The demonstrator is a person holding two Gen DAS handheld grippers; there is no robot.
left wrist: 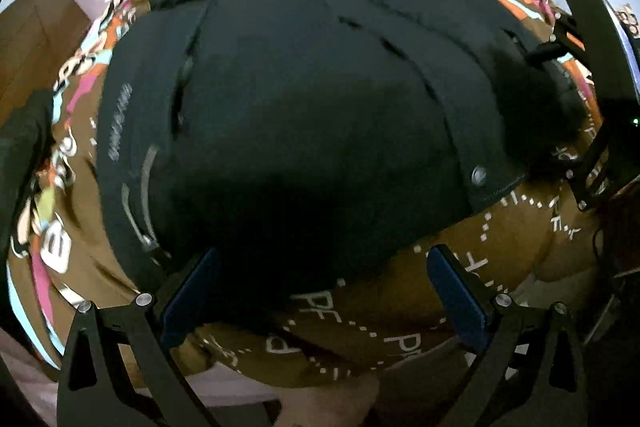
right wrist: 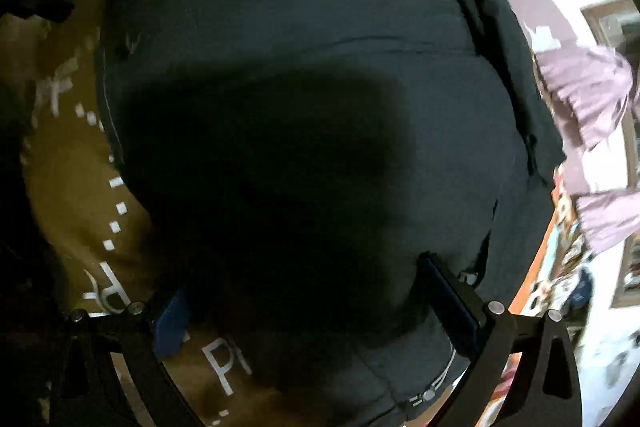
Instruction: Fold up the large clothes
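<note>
Left wrist: black jacket (left wrist: 304, 99) lies spread on the patterned bedspread (left wrist: 440, 291); left claw (left wrist: 320, 291) gapes wide over its near hem. Right wrist: right claw (right wrist: 312, 303) wide, straddling jacket cloth. Pinch both hem corners evenly.

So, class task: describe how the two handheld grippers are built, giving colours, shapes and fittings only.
The left gripper has black, angular metal fingers with triangular cut-outs, round silver pivot bolts and flat blue pads. The right gripper is built the same: black linkage arms, silver bolts, blue pads. No cables, sleeves or markings show.
</note>
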